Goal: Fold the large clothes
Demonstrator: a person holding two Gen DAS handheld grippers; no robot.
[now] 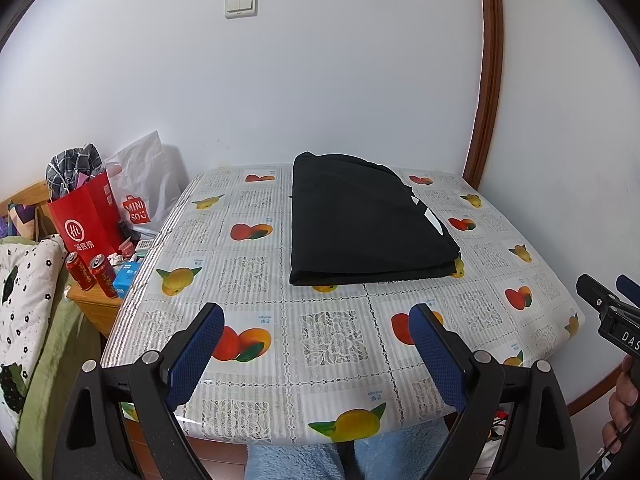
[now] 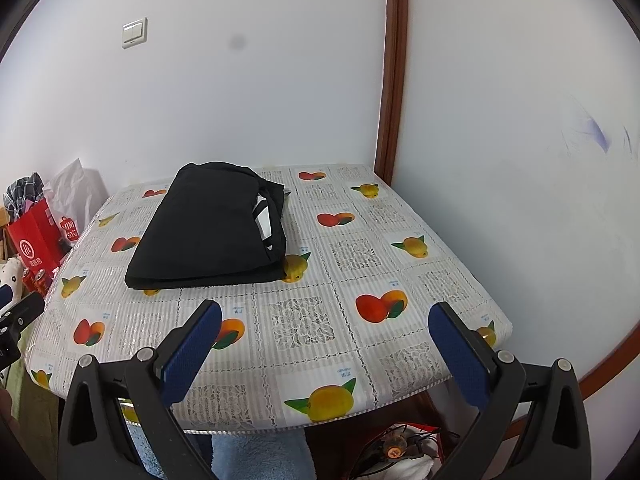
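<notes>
Now the garment [image 1: 368,220] lies folded on the far half of the table [image 1: 340,364], both grippers, left [image 1: 316,322] and right [image 2: 325,320], hanging wide apart, empty, near the front edge.

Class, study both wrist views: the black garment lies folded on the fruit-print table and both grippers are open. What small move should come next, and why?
Probably hold both grippers back at the near edge. The black garment already lies as a neat, layered rectangle on the table, untouched by the open left gripper and right gripper. A white patch shows at its right edge, so a light tuck there is the only likely touch-up.
</notes>
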